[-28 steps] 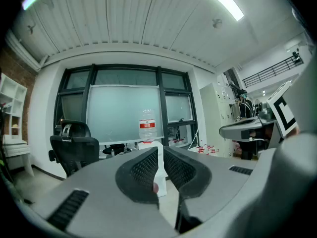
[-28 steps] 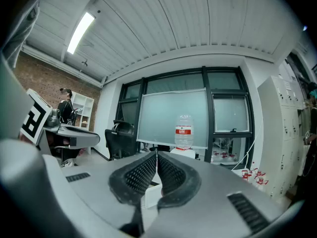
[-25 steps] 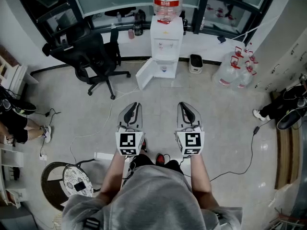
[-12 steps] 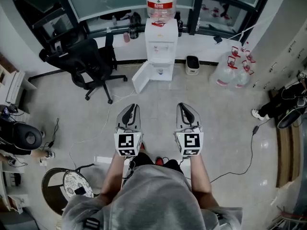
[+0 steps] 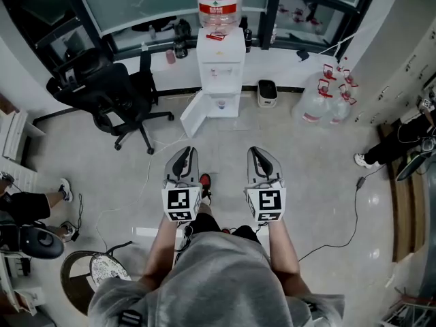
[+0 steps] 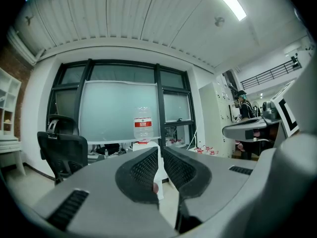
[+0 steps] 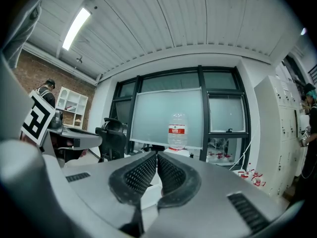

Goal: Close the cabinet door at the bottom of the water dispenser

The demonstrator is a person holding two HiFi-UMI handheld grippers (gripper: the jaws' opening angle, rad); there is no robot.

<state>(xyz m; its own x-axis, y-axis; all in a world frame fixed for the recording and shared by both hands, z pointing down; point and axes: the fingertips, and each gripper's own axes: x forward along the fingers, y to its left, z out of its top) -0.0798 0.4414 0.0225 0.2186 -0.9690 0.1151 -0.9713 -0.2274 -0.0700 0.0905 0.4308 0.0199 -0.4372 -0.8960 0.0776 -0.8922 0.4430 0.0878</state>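
Observation:
The white water dispenser (image 5: 220,67) stands against the far wall under the window, with a clear bottle (image 5: 219,2) on top. Its bottom cabinet door (image 5: 191,114) hangs open, swung out to the left. Both grippers are held level over the floor, well short of the dispenser and pointing toward it. My left gripper (image 5: 185,157) is shut with nothing in it, and so is my right gripper (image 5: 259,155). In the left gripper view the bottle (image 6: 142,125) shows just above the closed jaws (image 6: 159,150). The right gripper view shows that bottle (image 7: 177,131) above its closed jaws (image 7: 157,155).
A black office chair (image 5: 109,90) stands left of the open door. A small bin (image 5: 267,92) and several water jugs (image 5: 327,101) sit to the dispenser's right. A cable (image 5: 344,227) crosses the floor at right. A seated person (image 5: 27,206) is at far left.
The person has stepped forward, carrying both shut grippers nearer the dispenser. The view has shifted, so the dispenser and chair sit further left. The door stays open.

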